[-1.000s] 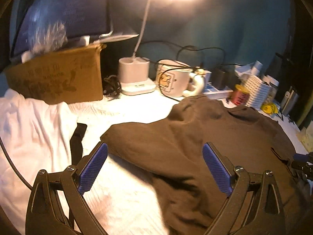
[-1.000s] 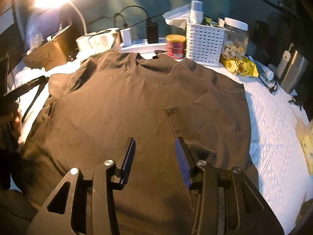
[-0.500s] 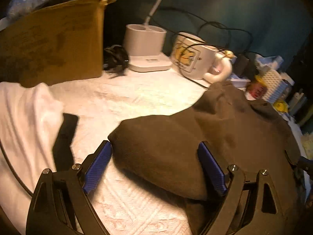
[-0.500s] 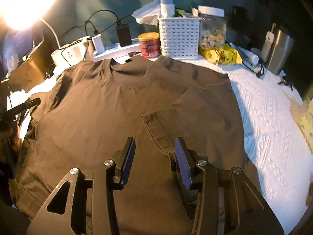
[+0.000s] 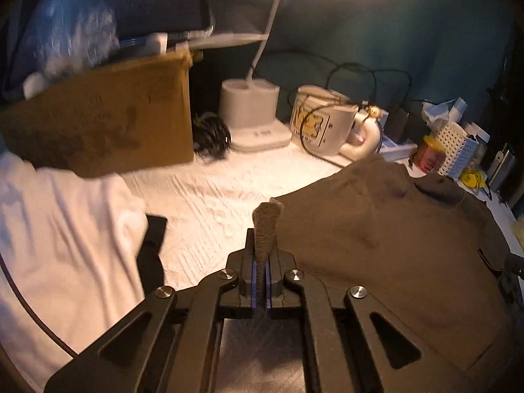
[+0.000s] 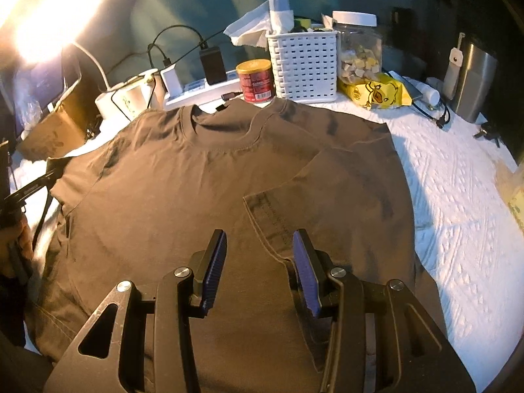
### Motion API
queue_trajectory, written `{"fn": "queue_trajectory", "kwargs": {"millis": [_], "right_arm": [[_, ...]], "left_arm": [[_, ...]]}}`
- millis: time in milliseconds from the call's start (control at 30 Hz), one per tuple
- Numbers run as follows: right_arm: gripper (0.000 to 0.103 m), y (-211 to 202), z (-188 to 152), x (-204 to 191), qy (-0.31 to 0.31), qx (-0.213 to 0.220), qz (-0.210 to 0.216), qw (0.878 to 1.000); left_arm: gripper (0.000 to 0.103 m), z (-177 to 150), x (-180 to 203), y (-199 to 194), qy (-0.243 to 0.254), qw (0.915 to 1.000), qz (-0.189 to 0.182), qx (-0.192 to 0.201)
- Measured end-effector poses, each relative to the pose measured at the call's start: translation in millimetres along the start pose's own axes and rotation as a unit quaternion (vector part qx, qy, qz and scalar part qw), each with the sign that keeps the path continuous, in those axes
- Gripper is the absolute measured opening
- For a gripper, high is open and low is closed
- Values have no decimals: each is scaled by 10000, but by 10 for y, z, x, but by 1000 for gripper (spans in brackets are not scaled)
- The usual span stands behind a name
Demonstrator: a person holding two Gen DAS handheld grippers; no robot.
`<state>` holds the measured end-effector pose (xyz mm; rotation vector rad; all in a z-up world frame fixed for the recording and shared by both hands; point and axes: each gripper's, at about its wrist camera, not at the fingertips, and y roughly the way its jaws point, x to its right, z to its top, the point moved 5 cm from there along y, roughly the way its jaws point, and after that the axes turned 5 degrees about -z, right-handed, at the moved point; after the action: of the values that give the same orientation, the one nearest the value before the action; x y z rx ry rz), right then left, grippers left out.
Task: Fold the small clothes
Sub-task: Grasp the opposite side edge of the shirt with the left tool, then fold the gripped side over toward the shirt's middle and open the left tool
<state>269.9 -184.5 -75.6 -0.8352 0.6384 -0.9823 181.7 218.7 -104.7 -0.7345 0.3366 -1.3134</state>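
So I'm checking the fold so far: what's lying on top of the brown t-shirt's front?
The brown t-shirt has one short sleeve folded over its front, hem inward. The open right gripper hovers above that hem. What the sleeve covers is hidden.

The cardboard box (image 5: 98,121) ahead-left of the left gripper (image 5: 261,275) is motion-blurred, its print unreadable; the brown shirt's (image 6: 229,180) hem is cut off
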Motion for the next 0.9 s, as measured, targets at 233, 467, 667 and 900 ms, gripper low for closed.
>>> {"fn": "queue_trajectory", "kwargs": {"millis": [233, 467, 667, 900], "right_arm": [[45, -69, -22, 120, 29, 123, 144, 9998], [45, -104, -86, 326, 164, 190, 247, 9994], [45, -153, -150, 493, 240, 275, 373, 9986], [45, -200, -230, 686, 351, 284, 441, 9980]], "left_arm": [[2, 144, 323, -148, 318, 9994, -57, 141], [2, 143, 890, -187, 756, 9966, -301, 109], [2, 57, 1344, -55, 992, 9937, -510, -103], [2, -83, 1785, 147, 1192, 9890, -745, -464]]}}
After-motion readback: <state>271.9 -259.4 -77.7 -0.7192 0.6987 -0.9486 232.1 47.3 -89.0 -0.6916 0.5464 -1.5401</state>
